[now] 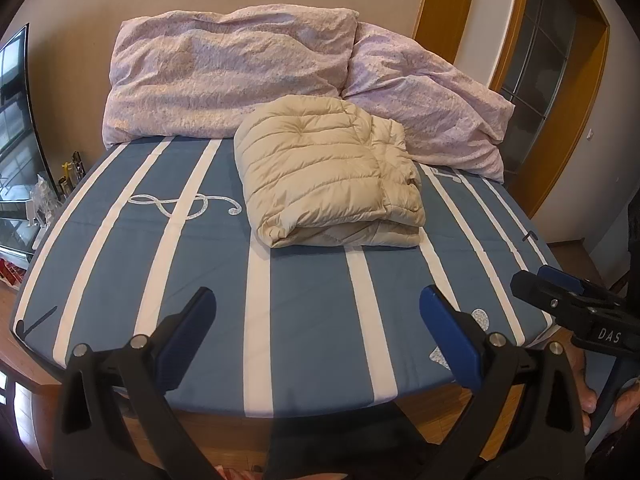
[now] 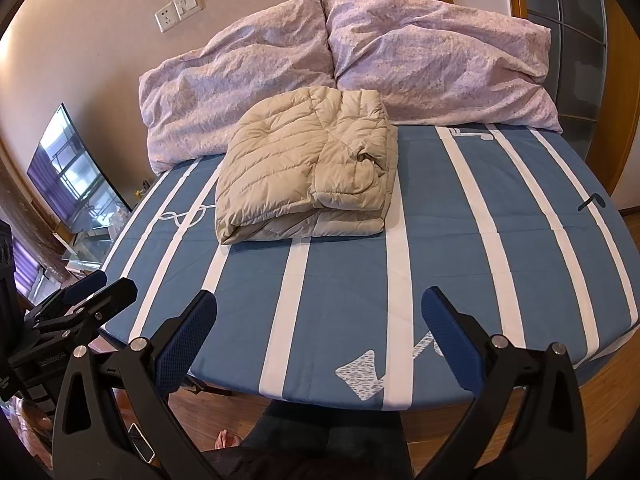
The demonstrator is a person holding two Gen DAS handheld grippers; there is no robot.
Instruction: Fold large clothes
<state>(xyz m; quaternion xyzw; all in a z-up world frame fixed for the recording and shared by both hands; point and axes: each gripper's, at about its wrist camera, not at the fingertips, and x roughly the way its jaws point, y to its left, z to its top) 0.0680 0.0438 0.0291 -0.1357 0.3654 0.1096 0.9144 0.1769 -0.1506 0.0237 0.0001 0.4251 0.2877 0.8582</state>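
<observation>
A beige quilted puffer jacket (image 1: 326,172) (image 2: 308,172) lies folded into a thick rectangle on the blue sheet with white stripes (image 1: 304,308) (image 2: 352,280), far up the bed near the pillows. My left gripper (image 1: 318,312) hovers open over the bed's near edge, well short of the jacket, nothing between its blue pads. My right gripper (image 2: 320,314) is also open and empty above the near edge. Each gripper shows at the other view's side: the right gripper (image 1: 560,280) at the right edge, the left gripper (image 2: 102,286) at the left edge.
Two lilac pillows (image 1: 228,72) (image 2: 432,60) lean on the wall behind the jacket. A TV (image 2: 76,184) and a glass stand sit left of the bed. A wooden door frame (image 1: 560,80) is at the right. A phone (image 2: 142,442) lies on the wooden floor below.
</observation>
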